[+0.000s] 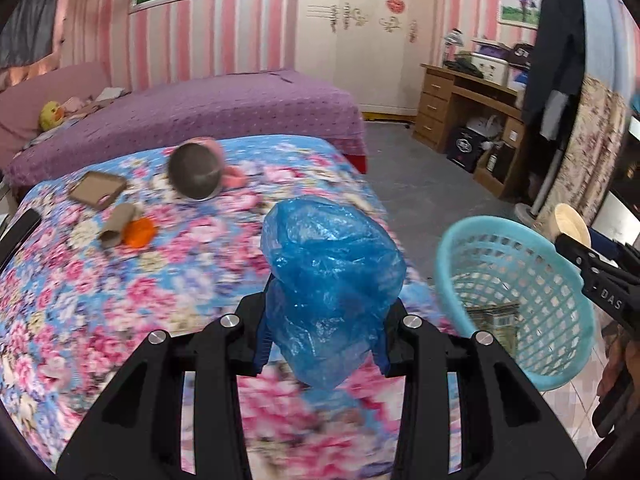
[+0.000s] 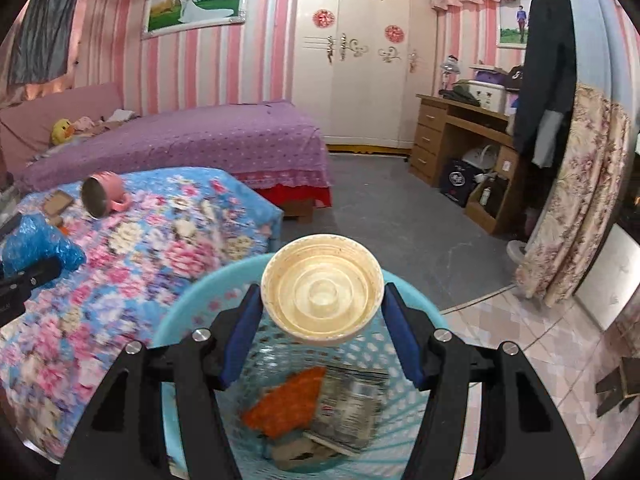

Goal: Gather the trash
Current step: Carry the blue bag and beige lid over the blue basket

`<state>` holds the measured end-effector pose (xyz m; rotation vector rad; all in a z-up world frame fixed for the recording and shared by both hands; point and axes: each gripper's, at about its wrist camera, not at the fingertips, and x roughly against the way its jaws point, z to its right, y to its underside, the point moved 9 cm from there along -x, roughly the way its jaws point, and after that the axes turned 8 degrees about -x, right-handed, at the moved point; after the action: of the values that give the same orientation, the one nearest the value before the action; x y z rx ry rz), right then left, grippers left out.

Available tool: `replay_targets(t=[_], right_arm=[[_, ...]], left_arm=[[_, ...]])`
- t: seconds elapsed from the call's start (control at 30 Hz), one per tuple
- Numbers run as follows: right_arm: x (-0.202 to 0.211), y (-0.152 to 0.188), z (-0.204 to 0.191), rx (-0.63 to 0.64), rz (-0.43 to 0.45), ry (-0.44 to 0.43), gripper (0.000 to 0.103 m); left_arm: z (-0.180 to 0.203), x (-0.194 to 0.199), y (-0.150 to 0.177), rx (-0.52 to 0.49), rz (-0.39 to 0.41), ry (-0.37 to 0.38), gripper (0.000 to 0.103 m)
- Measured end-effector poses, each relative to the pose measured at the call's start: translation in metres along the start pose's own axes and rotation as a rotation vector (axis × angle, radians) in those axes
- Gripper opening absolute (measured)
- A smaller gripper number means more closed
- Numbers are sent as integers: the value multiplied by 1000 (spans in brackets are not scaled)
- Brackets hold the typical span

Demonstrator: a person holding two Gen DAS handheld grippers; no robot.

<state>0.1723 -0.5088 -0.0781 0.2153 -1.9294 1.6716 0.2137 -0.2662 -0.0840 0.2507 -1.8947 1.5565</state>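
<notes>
Holding lid [image 2: 322, 287] in right gripper [image 2: 322, 312], directly above basket [image 2: 192, 312] | left gripper [image 1: 322, 320] clamps blue bag [image 1: 332, 264] over bedspread [image 1: 120, 300] | basket lies to its right | right nearer.

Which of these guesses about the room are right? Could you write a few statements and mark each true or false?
1. The left tool grips a crumpled blue plastic bag. True.
2. The right tool is empty. False: a cream plastic lid sits between its fingers.
3. The turquoise basket already holds some trash. True: an orange scrap and a printed wrapper lie inside.
4. The pink mug stands upright on the floral cloth. False: it lies on its side.
5. The cardboard tube is in the basket. False: it lies on the floral cloth beside an orange piece.
</notes>
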Motion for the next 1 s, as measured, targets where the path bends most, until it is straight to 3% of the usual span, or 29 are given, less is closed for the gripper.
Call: replay_targets(t=[0.23, 0.5, 0.8, 0.87, 0.97, 1.0], right_arm=[[-2, 6, 33, -21, -4, 18, 61], [-10, 10, 56, -82, -13, 19, 61], [-20, 11, 62, -107, -26, 13, 61], [-22, 11, 61, -110, -27, 13, 61], [-22, 10, 62, -107, -29, 13, 61], [-23, 11, 61, -107, -31, 13, 61]], left_arm=[[55, -16, -1, -15, -14, 98, 38], [104, -34, -7, -69, -11, 131, 38], [127, -53, -24, -79, -16, 175, 38], [129, -55, -25, -86, -17, 182, 45], [127, -58, -25, -84, -26, 180, 71], [124, -57, -26, -79, -22, 177, 73]])
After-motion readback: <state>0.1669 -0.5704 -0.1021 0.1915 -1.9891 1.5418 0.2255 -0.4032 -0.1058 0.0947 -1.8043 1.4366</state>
